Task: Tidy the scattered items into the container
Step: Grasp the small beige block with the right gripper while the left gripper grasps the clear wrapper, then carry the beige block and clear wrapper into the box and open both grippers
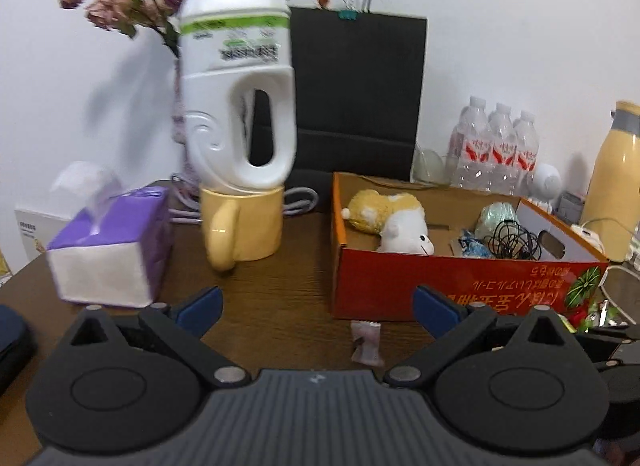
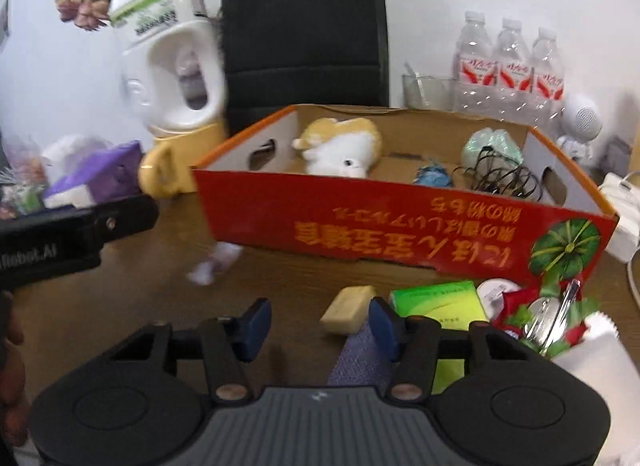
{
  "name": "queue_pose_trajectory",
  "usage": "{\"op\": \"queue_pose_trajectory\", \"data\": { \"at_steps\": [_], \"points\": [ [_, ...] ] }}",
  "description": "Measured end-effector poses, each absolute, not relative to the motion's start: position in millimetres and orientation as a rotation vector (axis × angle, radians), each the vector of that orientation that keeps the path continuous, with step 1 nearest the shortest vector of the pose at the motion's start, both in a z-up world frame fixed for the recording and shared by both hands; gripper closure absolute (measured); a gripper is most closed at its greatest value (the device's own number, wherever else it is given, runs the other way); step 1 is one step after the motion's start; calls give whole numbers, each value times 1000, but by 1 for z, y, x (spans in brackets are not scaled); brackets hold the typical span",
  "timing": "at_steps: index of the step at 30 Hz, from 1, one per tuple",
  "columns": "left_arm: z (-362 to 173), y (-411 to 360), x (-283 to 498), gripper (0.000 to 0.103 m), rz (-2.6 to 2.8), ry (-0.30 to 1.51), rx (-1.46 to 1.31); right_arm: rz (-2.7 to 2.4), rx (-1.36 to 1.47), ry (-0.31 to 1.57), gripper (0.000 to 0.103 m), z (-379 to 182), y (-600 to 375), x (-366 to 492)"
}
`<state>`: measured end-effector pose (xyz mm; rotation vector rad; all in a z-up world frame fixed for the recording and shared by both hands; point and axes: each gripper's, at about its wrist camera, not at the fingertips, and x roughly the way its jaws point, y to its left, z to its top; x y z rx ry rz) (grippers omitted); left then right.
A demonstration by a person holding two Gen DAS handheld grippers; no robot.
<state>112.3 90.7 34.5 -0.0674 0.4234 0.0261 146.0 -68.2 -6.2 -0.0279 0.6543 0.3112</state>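
1. Cardboard box (image 2: pixel 400 225), red on its near wall and open at the top, sits on a dark wooden table (image 1: pixel 272 298). It is the container, and it already holds a plush toy (image 2: pixel 340 145), a coiled black cable (image 2: pixel 504 181), a pale green bundle (image 2: pixel 492 143) and a small blue wrapped item (image 2: pixel 434 177).
2. Loose items lie outside it. A small wrapped candy (image 1: pixel 366 344) rests on the table just in front of the box's near left corner. A beige soap-like bar (image 2: pixel 349 308), a green packet (image 2: pixel 444 300) and a crumpled red and green wrapper (image 2: pixel 540 318) lie near the box's front right corner.
3. Left gripper (image 1: pixel 318 308) hovers empty with its jaws spread wide, the candy between and just ahead of them.
4. Right gripper (image 2: pixel 318 324) is also spread and empty, with the beige bar just beside its right finger; a purple strip under that finger is too blurred to name.
5. Behind stand a yellow mug (image 1: pixel 240 223) with a white jug (image 1: pixel 236 93) upended on it, and a purple tissue box (image 1: pixel 108 250).
6. Risks, as a judgement: the flat candy may slide away as the jaws close, and a careless sweep left could topple the balanced jug.
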Motion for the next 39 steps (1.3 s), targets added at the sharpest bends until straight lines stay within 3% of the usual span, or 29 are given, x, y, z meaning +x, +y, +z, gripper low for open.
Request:
{"op": "queue_pose_trajectory", "data": {
  "at_steps": [3, 5, 7, 15, 23, 33, 39],
  "points": [
    [27, 78, 127, 2, -25, 470, 0, 307, -66, 669, 56, -10, -67, 156],
    [22, 70, 132, 9, -24, 489, 34, 305, -93, 659, 68, -12, -68, 159],
    [16, 68, 139, 23, -42, 527, 40, 304, -108, 653, 82, -11, -70, 162],
    [6, 74, 159, 50, -75, 644, -48, 325, -67, 657, 82, -9, -85, 168],
    [4, 80, 163, 86, -73, 668, -83, 333, -127, 638, 79, -11, -79, 166],
    [14, 66, 128, 88, -38, 606, -119, 361, -83, 632, 83, -7, -87, 160],
    [34, 52, 70, 88, 3, 481, -89, 421, -110, 476, 83, 19, -91, 99]
  ]
}}
